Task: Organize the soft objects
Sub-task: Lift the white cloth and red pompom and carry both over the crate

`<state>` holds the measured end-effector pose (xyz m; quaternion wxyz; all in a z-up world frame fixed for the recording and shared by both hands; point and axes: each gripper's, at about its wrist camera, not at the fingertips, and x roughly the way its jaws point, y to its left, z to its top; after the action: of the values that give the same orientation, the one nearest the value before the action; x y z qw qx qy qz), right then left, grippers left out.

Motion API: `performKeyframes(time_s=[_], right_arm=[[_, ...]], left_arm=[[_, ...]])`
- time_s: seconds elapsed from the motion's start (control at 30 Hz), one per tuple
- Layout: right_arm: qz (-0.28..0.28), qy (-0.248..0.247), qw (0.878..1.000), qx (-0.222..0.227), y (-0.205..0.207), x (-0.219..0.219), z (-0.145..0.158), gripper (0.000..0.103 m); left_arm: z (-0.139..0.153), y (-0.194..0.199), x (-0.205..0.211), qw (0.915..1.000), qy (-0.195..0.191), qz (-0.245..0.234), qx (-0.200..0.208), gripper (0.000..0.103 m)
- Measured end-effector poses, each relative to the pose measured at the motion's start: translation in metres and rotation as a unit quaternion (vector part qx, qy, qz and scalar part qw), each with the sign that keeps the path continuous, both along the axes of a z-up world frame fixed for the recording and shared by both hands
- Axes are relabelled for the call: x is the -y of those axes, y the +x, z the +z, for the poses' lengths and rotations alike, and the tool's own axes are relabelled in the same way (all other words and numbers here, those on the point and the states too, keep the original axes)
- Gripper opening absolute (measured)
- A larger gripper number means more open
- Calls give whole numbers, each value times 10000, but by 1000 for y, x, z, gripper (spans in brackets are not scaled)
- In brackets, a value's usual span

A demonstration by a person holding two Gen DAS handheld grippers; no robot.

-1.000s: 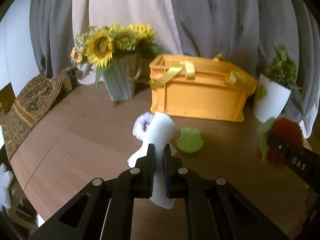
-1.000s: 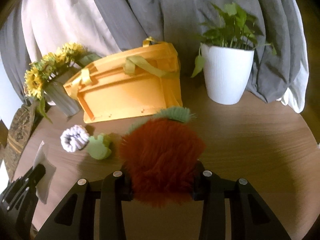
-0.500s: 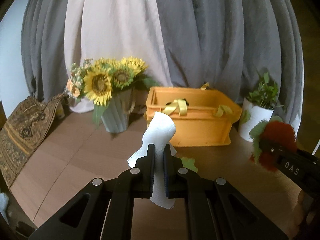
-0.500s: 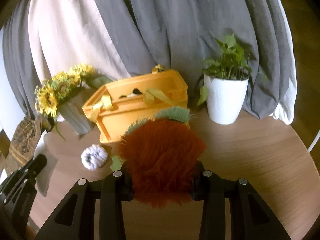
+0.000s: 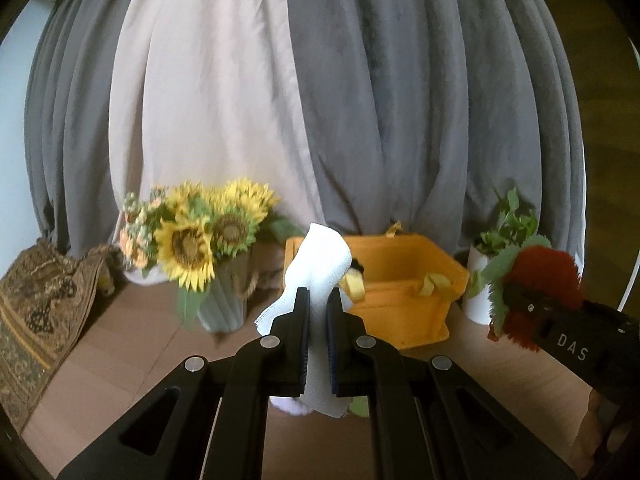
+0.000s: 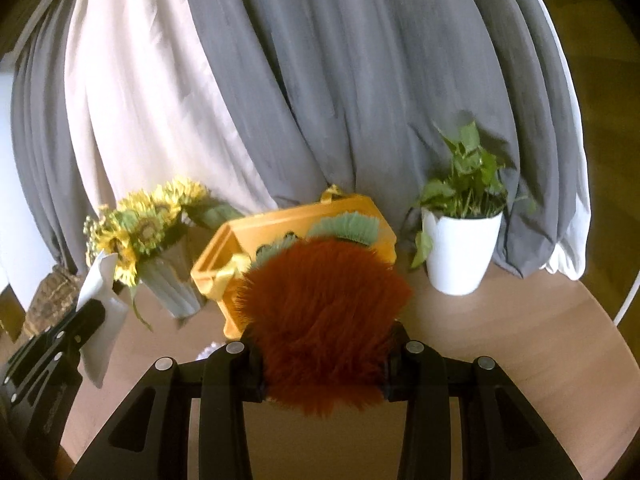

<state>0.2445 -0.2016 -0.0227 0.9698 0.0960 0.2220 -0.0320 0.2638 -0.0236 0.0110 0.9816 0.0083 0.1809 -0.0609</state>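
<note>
My left gripper [image 5: 318, 312] is shut on a white cloth [image 5: 322, 268], held up above the wooden table [image 5: 120, 360]. My right gripper [image 6: 324, 340] is shut on a furry red-brown plush with green leaves [image 6: 320, 312]. From the left wrist view that plush [image 5: 540, 280] hangs at the right in the other gripper [image 5: 520, 300]. An orange basket with yellow handles [image 5: 404, 300] stands open behind both, and shows in the right wrist view [image 6: 224, 268] partly hidden by the plush. A small green soft thing [image 5: 360, 406] and a white fluffy one [image 5: 288, 406] peek out below my left fingers.
A vase of sunflowers [image 5: 200, 248] stands left of the basket. A white pot with a green plant [image 6: 460, 248] stands to its right. Grey and pale curtains [image 5: 320, 100] hang behind. A patterned brown cloth [image 5: 36, 312] lies at the table's left edge.
Both grippers have risen with their loads and tilted up, so the curtains fill more of each view. The table and the soft things on it have dropped low in the pictures.
</note>
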Motion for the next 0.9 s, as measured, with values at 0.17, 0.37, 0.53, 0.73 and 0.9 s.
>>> performKeyframes(time_s=[0.17, 0.37, 0.53, 0.73, 0.9], right_arm=[[-16, -3, 9997, 253, 6, -5, 13, 39], [-6, 17, 9989, 459, 16, -12, 24, 39], [-39, 15, 9983, 584, 27, -13, 33, 39], [-49, -71, 9972, 744, 40, -14, 44, 39], [-2, -136, 9968, 791, 59, -12, 50, 39]], left_arm=[[13, 9, 0, 9995, 107, -144, 251, 9], [28, 21, -1, 9985, 59, -350, 425, 9], [34, 40, -5, 9979, -118, -517, 361, 9], [35, 61, -4, 9976, -185, -583, 338, 9], [38, 81, 0, 9973, -188, -611, 373, 9]])
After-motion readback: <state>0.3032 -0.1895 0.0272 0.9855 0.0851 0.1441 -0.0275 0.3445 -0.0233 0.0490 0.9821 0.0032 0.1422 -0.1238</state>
